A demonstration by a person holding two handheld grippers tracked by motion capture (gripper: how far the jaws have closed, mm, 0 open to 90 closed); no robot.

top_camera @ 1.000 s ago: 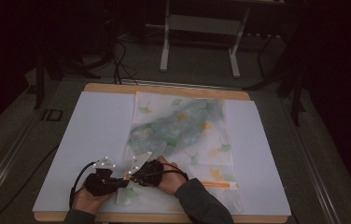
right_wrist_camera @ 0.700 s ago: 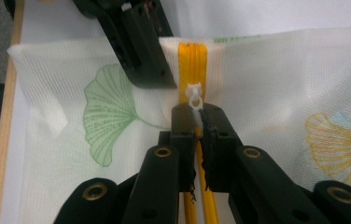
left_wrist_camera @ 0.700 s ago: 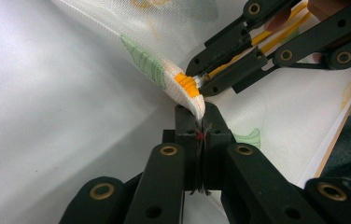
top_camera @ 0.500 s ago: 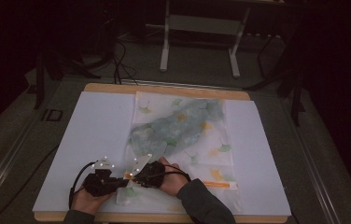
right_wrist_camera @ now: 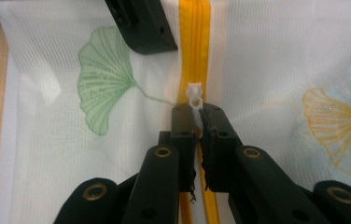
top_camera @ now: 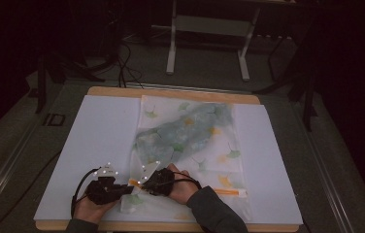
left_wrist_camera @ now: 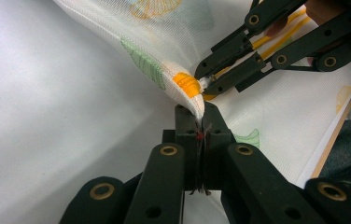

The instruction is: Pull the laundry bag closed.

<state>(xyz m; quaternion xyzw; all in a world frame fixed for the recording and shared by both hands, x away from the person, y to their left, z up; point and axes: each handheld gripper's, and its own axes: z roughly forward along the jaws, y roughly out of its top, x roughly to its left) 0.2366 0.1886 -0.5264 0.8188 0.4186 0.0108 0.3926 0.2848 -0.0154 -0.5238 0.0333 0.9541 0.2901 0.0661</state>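
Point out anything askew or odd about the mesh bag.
The mesh bag lies mostly flat, but its near left corner is pulled up into a peak by the left tool. The right tool pinches the white zipper pull. No damage shows.

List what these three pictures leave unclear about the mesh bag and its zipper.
- Contents of the mesh bag: high view, a blue-green mass blurred behind the printed mesh.
- Zipper pull: right gripper view, its lower part hidden between the right gripper jaws.
- Yellow zipper: high view, its left stretch covered by the hands.
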